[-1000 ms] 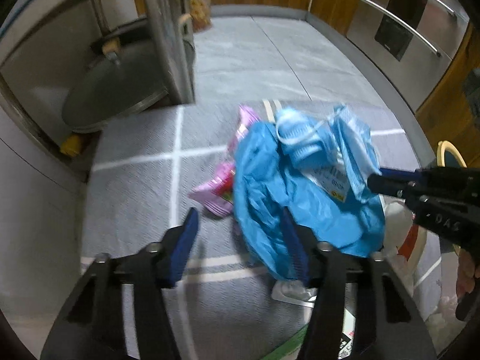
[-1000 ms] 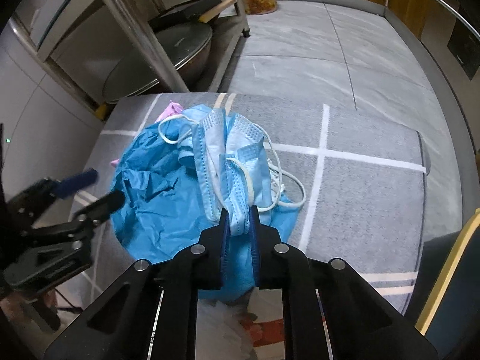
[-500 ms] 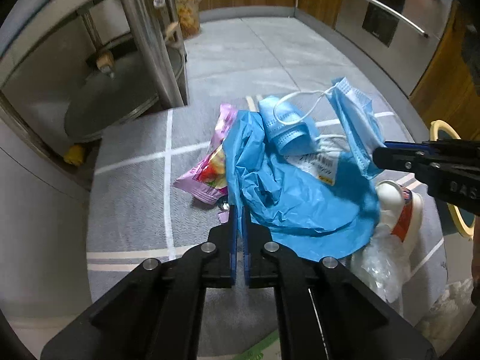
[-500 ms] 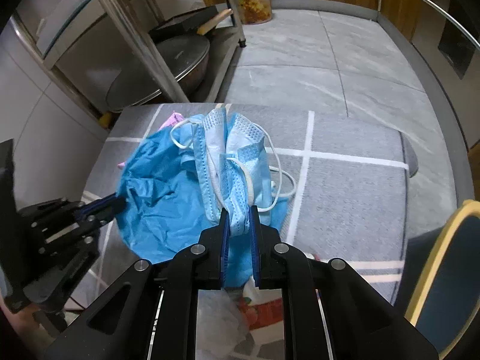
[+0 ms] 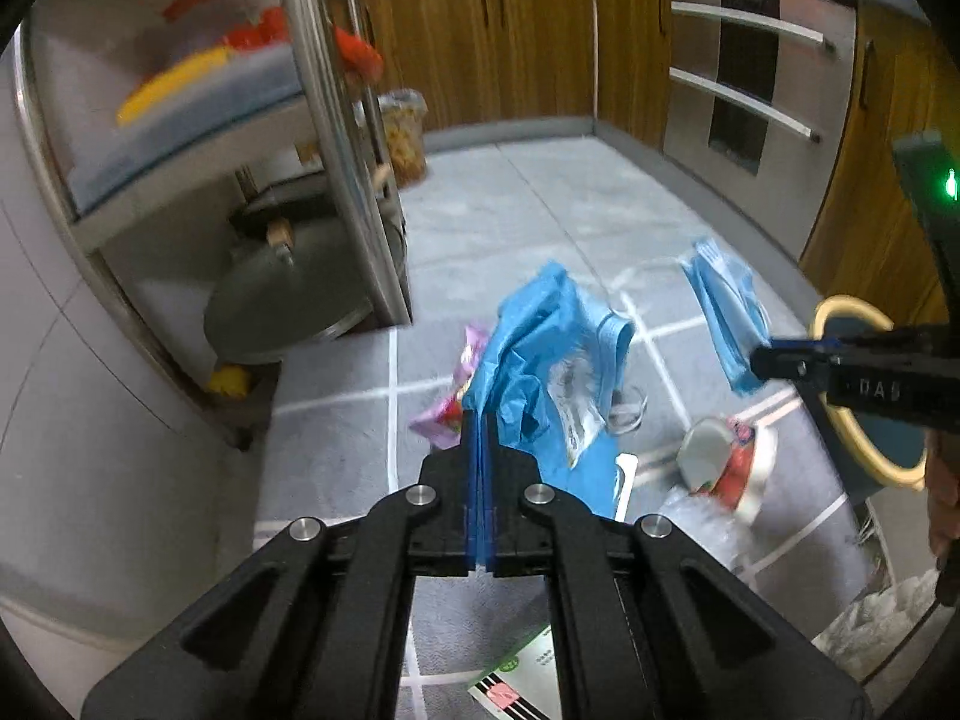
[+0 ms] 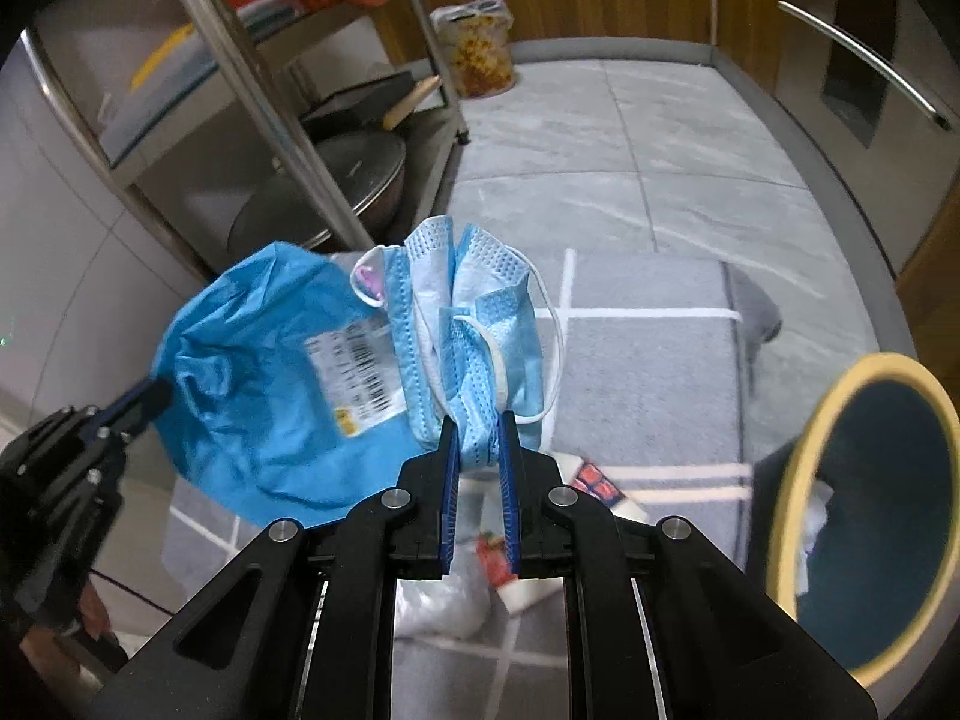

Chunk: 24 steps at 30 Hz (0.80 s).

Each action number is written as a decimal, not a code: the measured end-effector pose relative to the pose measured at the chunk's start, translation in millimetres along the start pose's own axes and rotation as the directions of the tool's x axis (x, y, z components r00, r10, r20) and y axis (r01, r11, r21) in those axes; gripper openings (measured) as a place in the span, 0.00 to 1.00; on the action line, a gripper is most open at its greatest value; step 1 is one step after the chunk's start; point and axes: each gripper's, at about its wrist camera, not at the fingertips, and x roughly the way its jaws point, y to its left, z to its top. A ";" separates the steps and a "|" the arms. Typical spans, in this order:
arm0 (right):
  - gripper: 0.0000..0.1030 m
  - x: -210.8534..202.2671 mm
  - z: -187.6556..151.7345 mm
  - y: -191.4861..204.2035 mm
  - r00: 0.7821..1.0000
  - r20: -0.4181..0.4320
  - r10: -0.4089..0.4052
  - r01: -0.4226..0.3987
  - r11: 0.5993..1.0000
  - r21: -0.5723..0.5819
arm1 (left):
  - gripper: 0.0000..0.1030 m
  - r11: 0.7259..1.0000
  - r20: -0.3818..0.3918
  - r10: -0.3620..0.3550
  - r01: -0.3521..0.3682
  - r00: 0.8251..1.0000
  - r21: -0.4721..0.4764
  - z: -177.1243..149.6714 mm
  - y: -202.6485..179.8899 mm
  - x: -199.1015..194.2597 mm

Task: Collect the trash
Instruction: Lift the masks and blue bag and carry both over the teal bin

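1. A grey rug with white grid lines [image 6: 648, 360] covers the tiled kitchen floor; a steel shelving rack [image 5: 336, 138] with a large round metal pan lid [image 5: 282, 306] on its bottom shelf stands at its far left edge
2. A round bin with a yellow rim and dark teal inside [image 6: 864, 510] sits at the right of the rug, some pale scraps lying in it
3. A crumpled blue plastic mailing bag with a white barcode label [image 6: 270, 384] hangs above the rug, lifted clear of it; the left gripper [image 5: 480, 420] has its jaws pressed fully together on the bag's edge, having just closed on it
4. A bunch of light blue surgical face masks with white ear loops [image 6: 474, 324] hangs just beside the bag, partly over it in the right wrist view; the right gripper [image 6: 477, 432] has its jaws nearly together, pinching the lower end of the masks
5. On the rug under the lifted things lie a tipped white cup with a red printed label [image 5: 726, 456], a crumpled clear plastic wrap [image 5: 696, 516] touching it, and a pink snack wrapper [image 5: 447, 408], which shows behind the bag in the left wrist view
6. A green and white printed card [image 5: 528, 672] lies at the near edge of the rug
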 end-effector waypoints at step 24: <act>0.13 -140.9 -48.8 -60.8 0.974 0.216 -0.068 0.044 0.992 0.115 | 0.01 0.997 0.253 -0.059 0.046 0.966 0.057 18.2 -43.5 -108.4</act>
